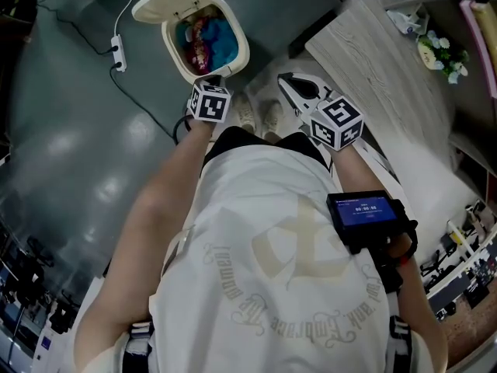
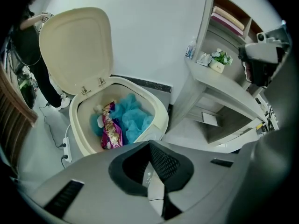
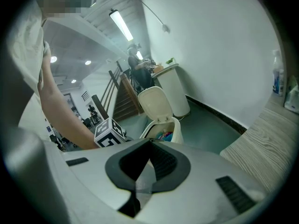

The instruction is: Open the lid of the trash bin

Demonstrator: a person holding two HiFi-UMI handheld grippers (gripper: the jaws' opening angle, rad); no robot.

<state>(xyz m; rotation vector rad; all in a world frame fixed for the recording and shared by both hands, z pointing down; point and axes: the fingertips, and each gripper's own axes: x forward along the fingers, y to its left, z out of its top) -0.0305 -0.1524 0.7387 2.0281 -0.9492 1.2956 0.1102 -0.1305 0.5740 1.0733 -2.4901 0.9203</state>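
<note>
The trash bin (image 1: pixel 238 51) sits on the floor (image 1: pixel 70 130) with its lid (image 1: pixel 167 2) standing open and blue stuff (image 2: pixel 134 118) inside, the left gripper (image 2: pixel 150 144) close by its near rim, the right gripper (image 3: pixel 149 143) farther off, both with jaws pressed together, holding nothing.

Overall: I see bright, even indoor light in all three views, soft and without hard shadows.
Source: in the right gripper view a ceiling tube lamp (image 3: pixel 120 24) glows nearly blown out, with small round spots (image 3: pixel 53 59) beside it.
Glare: pale blotches of reflected light lie on the grey floor (image 1: pixel 70 154) in the head view.
Shadow: the space under the desk (image 2: pixel 224 90) reads dimmer.
Edges: both gripper views bow strongly and fall to black in the corners.
Focus: the trash bin (image 2: pixel 159 113) looks crisp in my left gripper view; the far room in the right one is soft.
</note>
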